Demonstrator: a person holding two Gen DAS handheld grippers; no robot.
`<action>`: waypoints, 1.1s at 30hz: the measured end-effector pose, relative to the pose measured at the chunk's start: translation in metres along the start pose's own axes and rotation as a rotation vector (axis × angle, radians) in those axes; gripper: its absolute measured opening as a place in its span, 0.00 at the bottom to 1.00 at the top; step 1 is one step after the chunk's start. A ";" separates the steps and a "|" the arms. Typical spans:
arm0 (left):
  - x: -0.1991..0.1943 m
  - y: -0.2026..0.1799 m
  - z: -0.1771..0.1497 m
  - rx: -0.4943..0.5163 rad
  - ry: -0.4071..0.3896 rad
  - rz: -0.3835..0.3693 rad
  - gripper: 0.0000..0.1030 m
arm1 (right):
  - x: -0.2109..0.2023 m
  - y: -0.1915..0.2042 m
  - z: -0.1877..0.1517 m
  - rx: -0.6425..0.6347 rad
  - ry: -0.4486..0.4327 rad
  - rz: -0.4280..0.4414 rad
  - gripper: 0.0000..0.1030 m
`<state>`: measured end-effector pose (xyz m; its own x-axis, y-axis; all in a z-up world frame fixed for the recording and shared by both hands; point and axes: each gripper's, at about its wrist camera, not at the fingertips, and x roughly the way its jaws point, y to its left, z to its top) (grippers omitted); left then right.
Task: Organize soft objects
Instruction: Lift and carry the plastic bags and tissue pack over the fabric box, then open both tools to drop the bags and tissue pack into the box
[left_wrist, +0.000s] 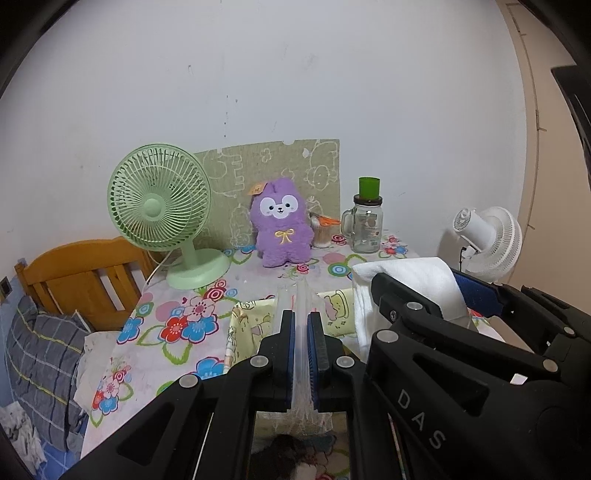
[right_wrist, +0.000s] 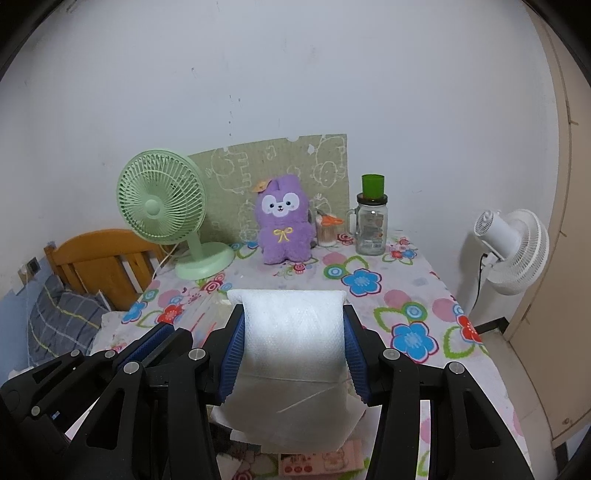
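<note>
White quilted soft bundle (right_wrist: 293, 354): folded or rolled, dimpled surface, held clear of the worktop between blue ribbed pads, its top edge level, its lower end spreading wider below the pads. Thin clear plastic bag (left_wrist: 302, 332): creased, pinched flat and edge-on between closed pads, standing upright just left of the white bundle (left_wrist: 402, 284). Purple plush toy (right_wrist: 282, 221): fluffy, white face, yellow bow, upright at the worktop's far edge, well apart from both

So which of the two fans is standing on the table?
The green fan, on its round base beside the purple plush toy. The white fan stands off the flowered table, past its right edge, and faces away.
</note>
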<state>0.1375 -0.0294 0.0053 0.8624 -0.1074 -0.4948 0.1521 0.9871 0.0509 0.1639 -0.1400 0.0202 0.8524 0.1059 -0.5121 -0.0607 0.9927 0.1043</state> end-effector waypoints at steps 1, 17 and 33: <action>0.003 0.001 0.001 -0.001 0.002 0.001 0.04 | 0.003 0.000 0.001 0.000 0.001 0.001 0.52; 0.074 0.018 0.000 -0.023 0.113 -0.008 0.08 | 0.071 -0.001 0.004 0.006 0.075 0.003 0.52; 0.107 0.031 -0.018 -0.059 0.203 0.011 0.69 | 0.112 0.009 -0.007 -0.016 0.156 0.053 0.62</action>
<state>0.2255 -0.0084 -0.0616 0.7482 -0.0758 -0.6591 0.1094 0.9939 0.0099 0.2551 -0.1191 -0.0417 0.7569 0.1644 -0.6325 -0.1127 0.9862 0.1214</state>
